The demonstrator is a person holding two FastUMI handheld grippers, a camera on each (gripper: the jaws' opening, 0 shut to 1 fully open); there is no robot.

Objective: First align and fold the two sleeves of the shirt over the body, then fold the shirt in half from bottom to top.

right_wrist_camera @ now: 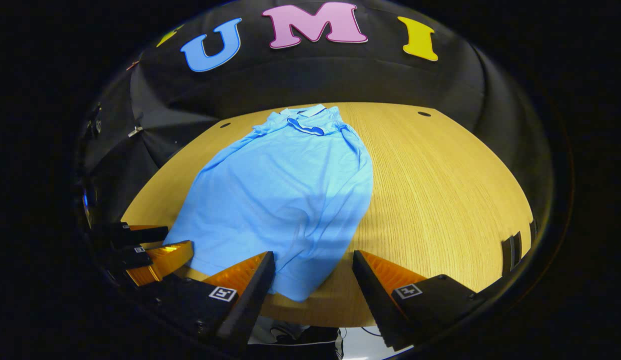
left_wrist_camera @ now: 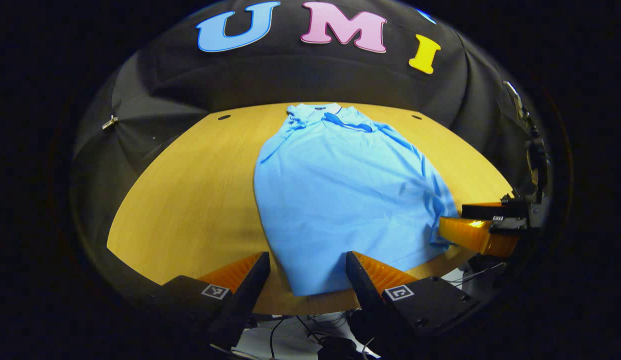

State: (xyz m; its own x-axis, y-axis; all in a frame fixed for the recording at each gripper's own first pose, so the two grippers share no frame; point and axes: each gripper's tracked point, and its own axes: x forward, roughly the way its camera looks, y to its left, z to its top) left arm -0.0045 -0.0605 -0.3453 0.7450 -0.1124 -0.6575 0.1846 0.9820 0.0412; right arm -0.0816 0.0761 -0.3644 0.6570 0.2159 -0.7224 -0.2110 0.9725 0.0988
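A light blue polo shirt lies flat on the wooden table, collar at the far end and hem toward me. Its sleeves seem folded in over the body, with a fold ridge along one side. In the left gripper view my left gripper stands open at the near table edge, one hem corner lying between its fingers. My right gripper appears open at the hem's other corner. In the right gripper view the shirt runs up and left, and my right gripper is open around its hem corner. The left gripper sits at the hem's left end.
The table has wide bare wood on both sides of the shirt. Two small dark holes sit near its far edge. Black cloth walls close in behind. Cables hang below the near table edge.
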